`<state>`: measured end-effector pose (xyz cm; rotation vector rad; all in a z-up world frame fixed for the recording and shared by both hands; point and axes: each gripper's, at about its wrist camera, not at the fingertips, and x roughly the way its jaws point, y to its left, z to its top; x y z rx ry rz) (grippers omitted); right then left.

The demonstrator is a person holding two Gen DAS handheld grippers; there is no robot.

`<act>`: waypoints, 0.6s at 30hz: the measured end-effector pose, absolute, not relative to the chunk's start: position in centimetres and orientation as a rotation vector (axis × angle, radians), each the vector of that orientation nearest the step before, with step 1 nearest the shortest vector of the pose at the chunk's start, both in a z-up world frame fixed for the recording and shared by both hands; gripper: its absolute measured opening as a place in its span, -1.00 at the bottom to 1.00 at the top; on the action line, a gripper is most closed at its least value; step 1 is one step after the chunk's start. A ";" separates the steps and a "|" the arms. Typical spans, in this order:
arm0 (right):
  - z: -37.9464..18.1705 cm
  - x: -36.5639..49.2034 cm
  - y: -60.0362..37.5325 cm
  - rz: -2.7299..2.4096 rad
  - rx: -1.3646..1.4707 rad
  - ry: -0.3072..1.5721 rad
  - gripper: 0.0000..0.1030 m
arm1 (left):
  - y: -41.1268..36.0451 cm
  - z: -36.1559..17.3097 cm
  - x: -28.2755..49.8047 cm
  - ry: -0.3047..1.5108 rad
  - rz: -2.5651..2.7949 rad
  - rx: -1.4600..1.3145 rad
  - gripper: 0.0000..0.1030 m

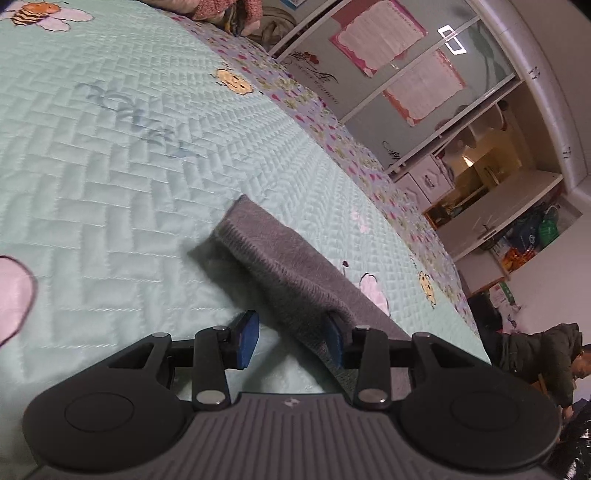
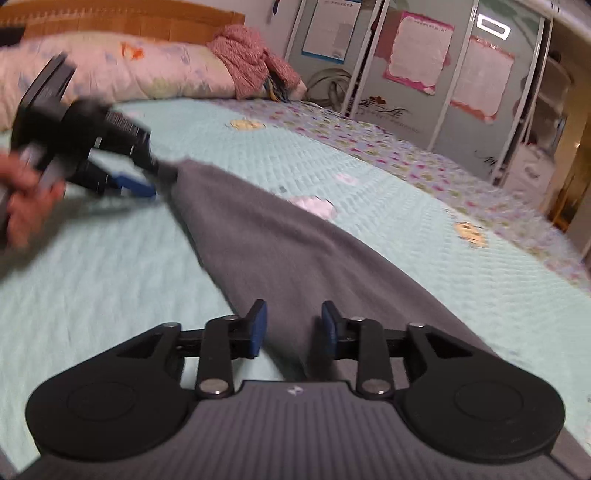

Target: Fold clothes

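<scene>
A grey knitted garment [image 1: 280, 269] lies on the mint quilted bedspread [image 1: 110, 166], its ribbed edge folded over. My left gripper [image 1: 291, 341] is open just before it. A fold of the grey cloth drapes over the right fingertip [image 1: 334, 332], and neither pad presses on it. In the right wrist view the same garment [image 2: 280, 243] stretches from under my right gripper [image 2: 293, 328] to the far left. That gripper is open, with the cloth lying flat below the gap. A hand [image 2: 22, 195] holds the left gripper [image 2: 157, 181] at the garment's far corner.
A pale floral duvet [image 2: 122, 70] and a red knitted garment [image 2: 247, 59] lie by the wooden headboard [image 2: 122, 18]. Sliding wardrobe doors [image 2: 424, 74] line the bed's far side. A seated person [image 1: 546, 362] is beyond the bed's edge.
</scene>
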<state>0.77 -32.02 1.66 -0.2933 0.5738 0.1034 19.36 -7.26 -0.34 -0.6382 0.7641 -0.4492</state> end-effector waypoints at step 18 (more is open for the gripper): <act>-2.5 -2.3 -29.2 0.002 -0.816 0.583 -0.19 | -8.8 -1.2 20.1 0.819 -0.412 -0.661 -0.91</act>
